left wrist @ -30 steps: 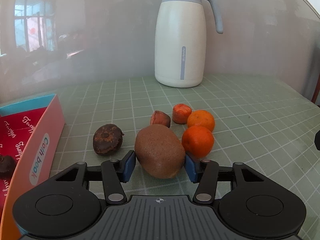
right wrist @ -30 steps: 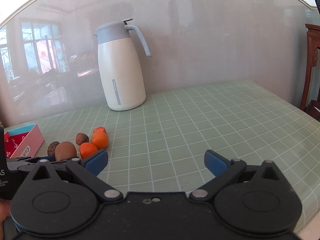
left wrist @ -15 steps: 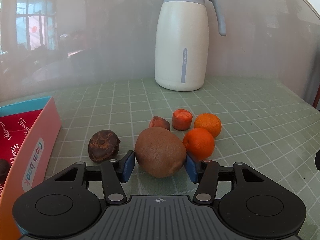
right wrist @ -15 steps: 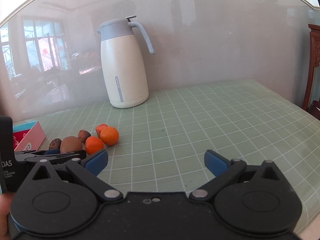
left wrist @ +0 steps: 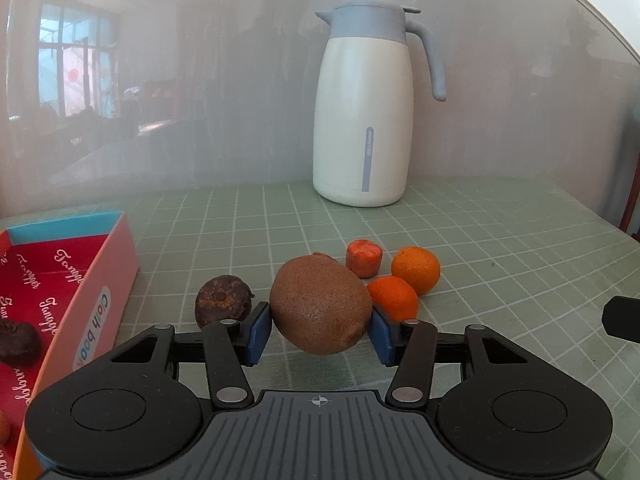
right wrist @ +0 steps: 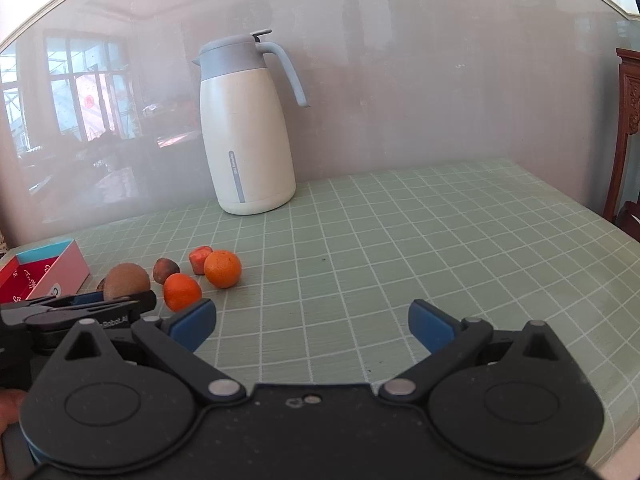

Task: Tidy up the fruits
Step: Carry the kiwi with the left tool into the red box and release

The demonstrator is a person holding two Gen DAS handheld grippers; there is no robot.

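Left tongs (left wrist: 319, 334): blue pads pressed on both flanks of a brown kiwi (left wrist: 320, 305); grip closed on it at a moderate width; the kiwi appears raised off the desk (left wrist: 500, 248), a shadow showing beneath it, tilted with its narrow end low and toward the right pad.

Right tongs (right wrist: 312, 322): jaws spread wide, nothing between them, only bare green checked cloth below; held over the desk well right of the fruit.

Loose fruit on the desk, left wrist view: dark wrinkled fruit (left wrist: 223, 300) just left of the kiwi, behind the left pad; near orange (left wrist: 392, 297) just behind the right pad, contact with kiwi not resolvable; far orange (left wrist: 416, 269) beside the near one; orange-red stub, carrot-like (left wrist: 363, 258), behind the kiwi; a small brown fruit (right wrist: 166, 270) mostly hidden by the kiwi in this view, clear in the right wrist view between kiwi and oranges.

Pink box (left wrist: 116, 280) with red printed lining at the left edge of the desk, open; one dark fruit (left wrist: 18, 342) lying inside it.

White jug with grey-blue lid and handle (left wrist: 362, 120) upright at the back of the desk, against the wall, well apart from the fruit.
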